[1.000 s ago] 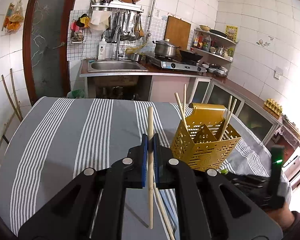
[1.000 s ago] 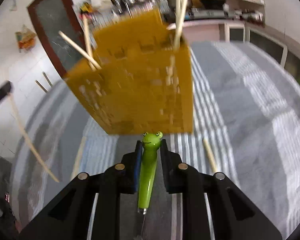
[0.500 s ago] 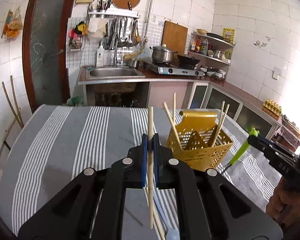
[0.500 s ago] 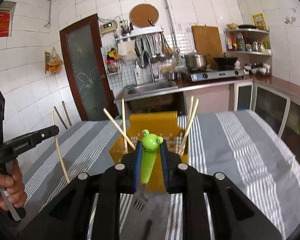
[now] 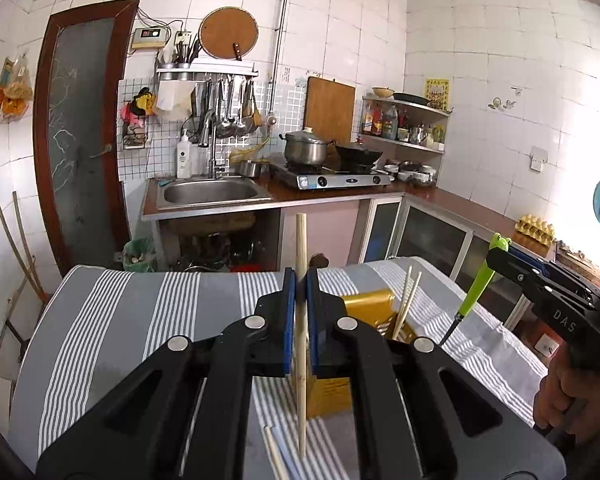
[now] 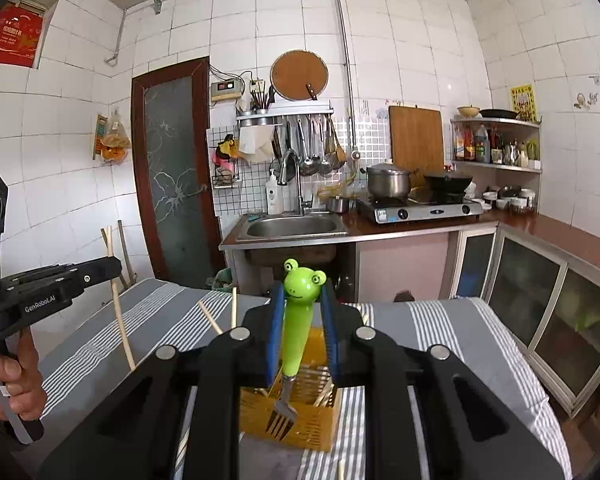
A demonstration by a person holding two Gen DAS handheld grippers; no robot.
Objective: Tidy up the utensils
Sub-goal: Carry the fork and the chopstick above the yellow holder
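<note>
My left claw (image 5: 301, 280) clenches an upright chopstick (image 5: 300, 248); my right claw (image 6: 303, 300) grasps the frog-handled fork (image 6: 296, 332), tines down, above the yellow basket (image 6: 300, 420) on the striped table (image 6: 440, 332).

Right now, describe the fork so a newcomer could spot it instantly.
Start at the striped table, then the yellow utensil basket on it. Above the basket, the right gripper grips the fork, tines down. Unlike the plain wooden chopsticks nearby, it has a bright green frog-head handle.
</note>
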